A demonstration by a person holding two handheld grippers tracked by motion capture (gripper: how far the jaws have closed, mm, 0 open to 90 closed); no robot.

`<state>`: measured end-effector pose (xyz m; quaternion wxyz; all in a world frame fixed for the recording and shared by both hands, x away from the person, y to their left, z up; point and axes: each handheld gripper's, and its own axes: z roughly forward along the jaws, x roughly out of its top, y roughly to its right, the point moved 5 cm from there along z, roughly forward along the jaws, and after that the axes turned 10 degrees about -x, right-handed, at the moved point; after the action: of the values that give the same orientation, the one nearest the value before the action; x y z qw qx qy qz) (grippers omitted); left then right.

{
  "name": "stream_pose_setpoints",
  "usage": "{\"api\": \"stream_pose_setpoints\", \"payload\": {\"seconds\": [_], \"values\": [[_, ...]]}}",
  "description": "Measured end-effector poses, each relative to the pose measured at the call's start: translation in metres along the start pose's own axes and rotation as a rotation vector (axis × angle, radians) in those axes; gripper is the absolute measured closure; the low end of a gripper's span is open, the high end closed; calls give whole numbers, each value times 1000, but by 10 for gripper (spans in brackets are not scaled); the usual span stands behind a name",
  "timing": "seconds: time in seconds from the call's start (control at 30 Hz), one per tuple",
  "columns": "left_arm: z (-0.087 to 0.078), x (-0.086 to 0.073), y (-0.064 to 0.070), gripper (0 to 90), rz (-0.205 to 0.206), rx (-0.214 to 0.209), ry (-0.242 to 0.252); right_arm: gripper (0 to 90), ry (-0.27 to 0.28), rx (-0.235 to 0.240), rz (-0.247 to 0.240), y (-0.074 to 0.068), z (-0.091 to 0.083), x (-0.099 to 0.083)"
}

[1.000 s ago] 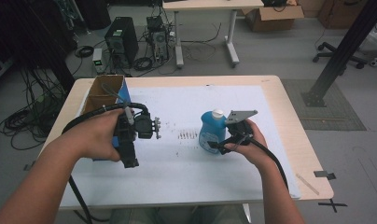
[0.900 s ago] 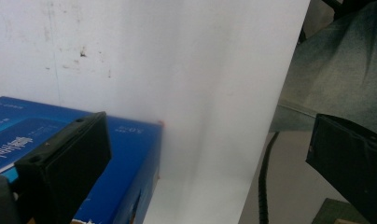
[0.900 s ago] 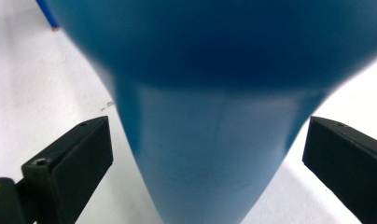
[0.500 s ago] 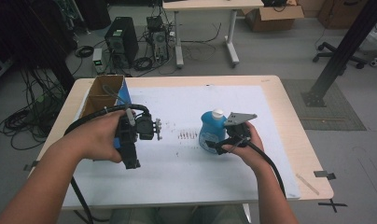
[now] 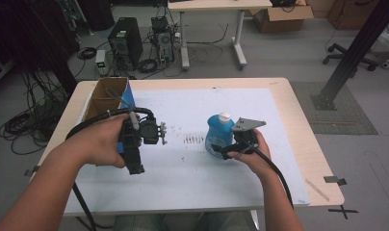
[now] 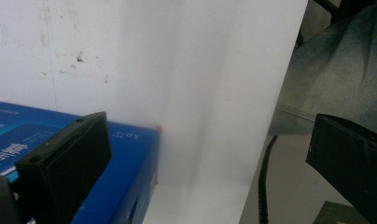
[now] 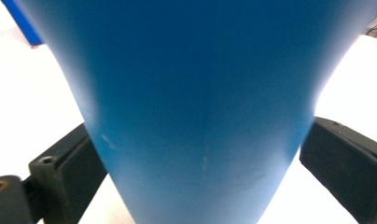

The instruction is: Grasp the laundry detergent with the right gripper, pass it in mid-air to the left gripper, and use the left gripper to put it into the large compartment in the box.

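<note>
High view puts the blue bottle a little right of the frame's centre, standing upright with its white cap on top, on the white sheet that covers the worktop. The right gripper sits just right of the bottle, its fingers reaching round the bottle's lower body from that side, a grey three-cornered plate on top of it and a cable trailing back along the forearm.

Right gripper view has the bottle filling the middle, with one black finger at the lower left and the other at the lower right, each close against the bottle's sides; the fingers are holding it.

Left of centre in the high view, the left gripper is held above the sheet, well apart from the bottle. Beyond it, at the upper left of the sheet, stands an open cardboard box with a blue side.

Left gripper view shows its fingers spread wide with nothing between them, a blue box lying behind the left one on the white sheet.
</note>
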<state>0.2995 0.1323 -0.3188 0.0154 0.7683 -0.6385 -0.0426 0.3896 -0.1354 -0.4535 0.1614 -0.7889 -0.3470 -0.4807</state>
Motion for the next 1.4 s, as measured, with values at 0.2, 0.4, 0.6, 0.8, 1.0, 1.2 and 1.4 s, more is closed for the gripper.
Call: {"api": "stream_pose_setpoints", "payload": {"seconds": [0.2, 0.4, 0.6, 0.8, 1.0, 1.2, 1.4], "values": [[0, 0, 0, 4, 1, 2, 1, 118, 42, -2, 2, -2, 0, 0], [0, 0, 0, 4, 2, 3, 4, 159, 50, -11, 10, -2, 2, -2], [0, -1, -1, 4, 1, 5, 4, 199, 71, -14, 19, -3, 2, -3], [0, 0, -1, 4, 1, 3, 3, 239, 75, -21, 23, -1, 2, -4], [1, 0, -2, 4, -1, 3, 2, 292, 80, -22, 15, -3, 3, -4], [0, 0, -2, 4, 0, 5, 8, 381, 88, -3, 10, -6, 7, -5], [0, -1, -2, 4, 0, 6, 6, 442, 103, 12, 7, -7, 7, -6]]}}
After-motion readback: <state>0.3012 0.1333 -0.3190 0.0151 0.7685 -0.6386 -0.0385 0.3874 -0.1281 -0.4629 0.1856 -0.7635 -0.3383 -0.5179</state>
